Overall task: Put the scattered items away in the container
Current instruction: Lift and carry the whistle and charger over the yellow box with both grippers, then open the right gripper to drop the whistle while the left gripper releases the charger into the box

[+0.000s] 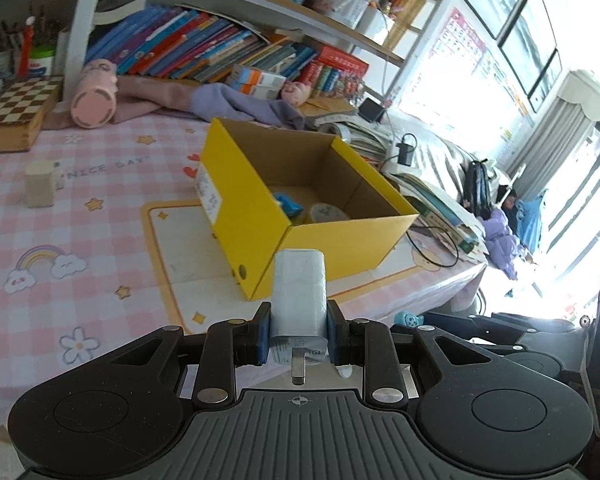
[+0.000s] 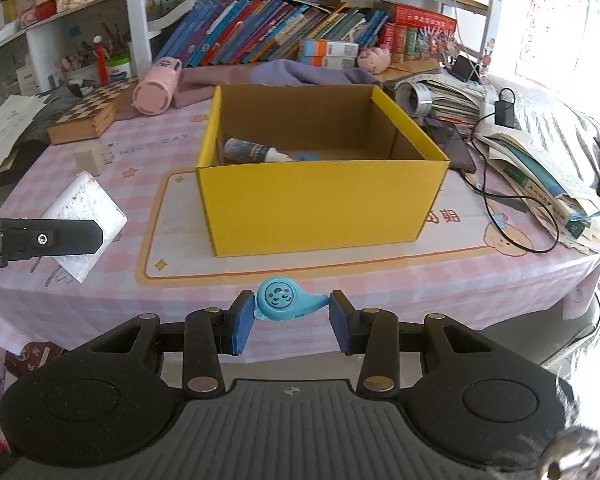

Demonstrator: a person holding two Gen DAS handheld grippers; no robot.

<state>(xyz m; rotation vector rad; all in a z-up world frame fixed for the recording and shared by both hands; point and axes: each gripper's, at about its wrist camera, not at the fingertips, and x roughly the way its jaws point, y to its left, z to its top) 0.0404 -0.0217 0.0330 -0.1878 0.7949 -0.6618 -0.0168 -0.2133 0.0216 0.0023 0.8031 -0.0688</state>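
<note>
Whistle [image 2: 286, 300] gripped, yellow box [image 2: 320, 204] (bottle [image 2: 248, 150] inside)

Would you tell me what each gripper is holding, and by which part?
Left gripper clamps the white charger by its sides; right gripper holds the blue whistle end to end.

"NICE DAY" printed in pale capitals on the pink checked tablecloth [image 1: 100, 168], beside small stars; same words seen again, fainter, left of the yellow box in the right wrist view. Chinese character "期" on the mat [image 2: 448, 216] at the box's right foot. White sticker [image 1: 209, 192] on the yellow box [image 1: 256, 216]: print too blurred to read. Book spines and wall chart illegible.
</note>
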